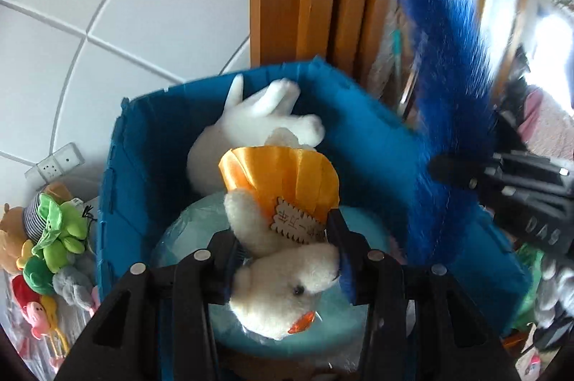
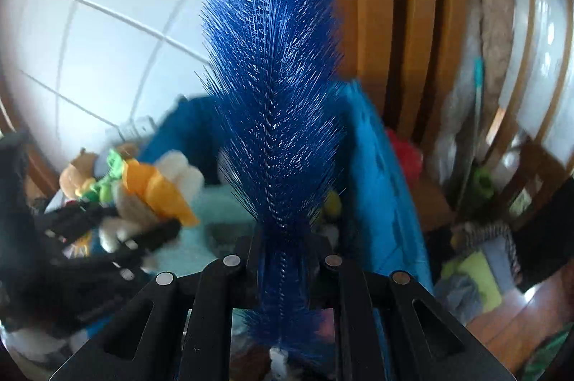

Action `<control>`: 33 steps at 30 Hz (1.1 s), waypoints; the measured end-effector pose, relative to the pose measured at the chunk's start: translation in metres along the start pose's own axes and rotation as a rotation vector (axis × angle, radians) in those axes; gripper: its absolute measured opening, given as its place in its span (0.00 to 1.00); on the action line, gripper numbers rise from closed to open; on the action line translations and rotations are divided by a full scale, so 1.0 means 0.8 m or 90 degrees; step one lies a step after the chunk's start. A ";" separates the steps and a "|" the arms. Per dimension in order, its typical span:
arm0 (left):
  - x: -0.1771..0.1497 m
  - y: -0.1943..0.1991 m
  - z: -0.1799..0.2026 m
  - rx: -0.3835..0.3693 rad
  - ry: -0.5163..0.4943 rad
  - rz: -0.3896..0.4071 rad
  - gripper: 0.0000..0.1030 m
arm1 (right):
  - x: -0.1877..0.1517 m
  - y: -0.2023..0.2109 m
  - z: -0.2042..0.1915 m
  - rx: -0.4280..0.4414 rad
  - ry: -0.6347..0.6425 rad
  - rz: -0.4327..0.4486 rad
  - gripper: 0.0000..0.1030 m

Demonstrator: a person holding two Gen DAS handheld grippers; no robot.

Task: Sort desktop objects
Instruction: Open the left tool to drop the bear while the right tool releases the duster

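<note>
Left gripper (image 1: 283, 259): jaws part-closed, clamped on a cream bear (image 1: 283, 287) in an orange skirt, held over the blue bin (image 1: 143, 144). Right gripper (image 2: 283, 244): jaws nearly shut on a blue brush (image 2: 276, 76), upright. Only the left view shows the white plush (image 1: 258, 122) inside the bin. Right view is blurred.

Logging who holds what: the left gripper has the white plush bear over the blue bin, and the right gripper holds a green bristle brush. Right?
Not quite: the bristle brush in the right gripper is blue, not green, as the right wrist view shows. The rest stands.
</note>
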State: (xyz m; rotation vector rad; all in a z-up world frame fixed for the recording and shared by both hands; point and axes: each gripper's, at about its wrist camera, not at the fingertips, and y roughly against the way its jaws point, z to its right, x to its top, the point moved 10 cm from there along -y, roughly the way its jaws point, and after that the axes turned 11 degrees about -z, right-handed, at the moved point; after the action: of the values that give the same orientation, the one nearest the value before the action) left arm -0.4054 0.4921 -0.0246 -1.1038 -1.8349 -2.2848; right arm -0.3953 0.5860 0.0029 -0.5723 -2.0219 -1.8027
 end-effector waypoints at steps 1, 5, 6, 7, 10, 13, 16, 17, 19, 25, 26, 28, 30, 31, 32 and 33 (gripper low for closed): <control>0.003 -0.007 0.004 -0.001 0.000 -0.010 0.42 | -0.001 -0.017 0.008 0.002 -0.007 -0.016 0.13; 0.002 -0.043 0.012 0.004 -0.007 -0.052 0.42 | 0.000 -0.060 0.028 0.004 -0.011 -0.060 0.14; -0.001 -0.049 0.013 0.005 -0.006 -0.059 0.42 | -0.001 -0.069 0.030 0.004 -0.011 -0.070 0.14; -0.002 -0.056 0.013 0.006 -0.006 -0.064 0.42 | -0.003 -0.077 0.031 0.001 -0.009 -0.079 0.15; -0.003 -0.069 0.010 0.009 -0.004 -0.075 0.42 | -0.010 -0.099 0.034 -0.009 -0.002 -0.105 0.17; -0.001 -0.072 0.006 0.010 0.000 -0.077 0.42 | -0.014 -0.114 0.036 -0.010 -0.002 -0.121 0.18; 0.002 -0.078 0.005 0.011 -0.001 -0.077 0.43 | -0.020 -0.124 0.042 -0.011 -0.008 -0.130 0.19; 0.002 -0.080 0.006 0.011 -0.003 -0.076 0.44 | -0.022 -0.125 0.042 -0.012 -0.010 -0.132 0.20; 0.001 -0.081 0.008 0.019 -0.011 -0.079 0.50 | -0.022 -0.127 0.046 -0.013 -0.016 -0.132 0.24; -0.002 -0.078 0.012 0.045 -0.030 -0.072 0.84 | -0.022 -0.127 0.050 -0.018 -0.021 -0.134 0.46; -0.002 -0.076 0.012 0.045 -0.029 -0.070 0.84 | -0.023 -0.125 0.050 -0.020 -0.021 -0.133 0.48; -0.002 -0.072 0.012 0.043 -0.026 -0.066 0.84 | -0.022 -0.123 0.051 -0.023 -0.022 -0.130 0.62; -0.003 -0.067 0.010 0.043 -0.022 -0.061 0.84 | -0.021 -0.120 0.050 -0.024 -0.021 -0.125 0.72; -0.003 -0.064 0.010 0.043 -0.020 -0.058 0.84 | -0.021 -0.117 0.051 -0.026 -0.021 -0.121 0.75; -0.004 -0.061 0.010 0.041 -0.020 -0.055 0.84 | -0.020 -0.114 0.051 -0.031 -0.021 -0.117 0.81; -0.005 -0.056 0.010 0.038 -0.021 -0.051 0.84 | -0.020 -0.111 0.052 -0.034 -0.022 -0.110 0.85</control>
State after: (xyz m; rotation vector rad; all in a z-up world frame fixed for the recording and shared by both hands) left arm -0.4170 0.5116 -0.0644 -1.0854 -1.9796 -2.2497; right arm -0.4293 0.6179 -0.0850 -0.4582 -2.1089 -1.9641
